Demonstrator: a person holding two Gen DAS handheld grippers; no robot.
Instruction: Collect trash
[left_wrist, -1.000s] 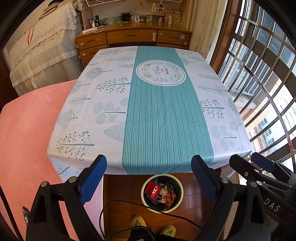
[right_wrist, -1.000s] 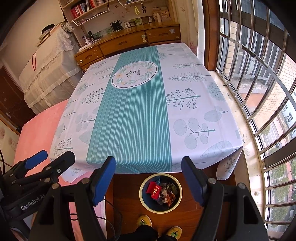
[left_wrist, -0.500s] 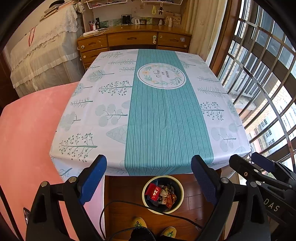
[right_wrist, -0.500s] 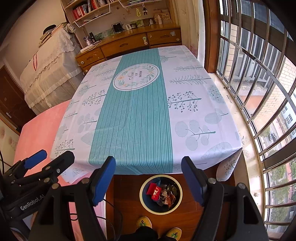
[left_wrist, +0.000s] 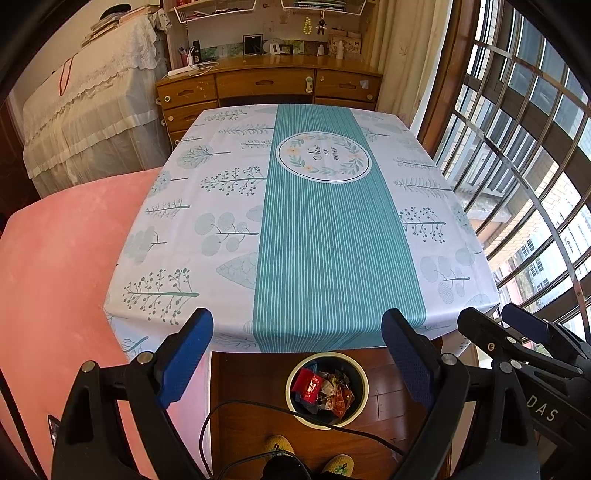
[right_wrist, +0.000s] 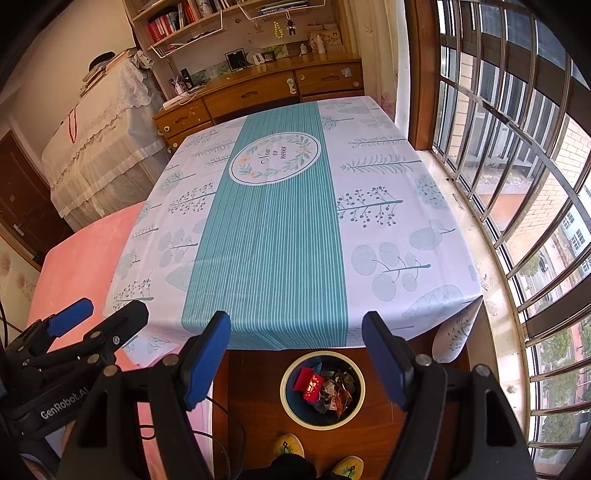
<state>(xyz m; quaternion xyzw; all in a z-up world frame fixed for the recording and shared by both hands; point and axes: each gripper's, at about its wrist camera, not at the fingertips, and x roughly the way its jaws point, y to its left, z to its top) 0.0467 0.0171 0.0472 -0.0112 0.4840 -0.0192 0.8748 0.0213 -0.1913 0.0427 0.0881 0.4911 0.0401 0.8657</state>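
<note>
Left wrist view has our left gripper (left_wrist: 297, 354) spread wide with nothing in it, and the right gripper (right_wrist: 295, 354) is just as empty, pads apart. All the trash (left_wrist: 325, 393) we can spot sits in the bin (left_wrist: 295, 369) on the floor, just past the near edge of the worktop (left_wrist: 221, 206), which looks bare. Those crinkly wrappers are probably super light, thin and slippery, so we'd pinch a bunched-up fold instead of a flat face. The red one (right_wrist: 312, 384) nearest the bin's left rim looks stiffer; we'd grab it by an edge.
</note>
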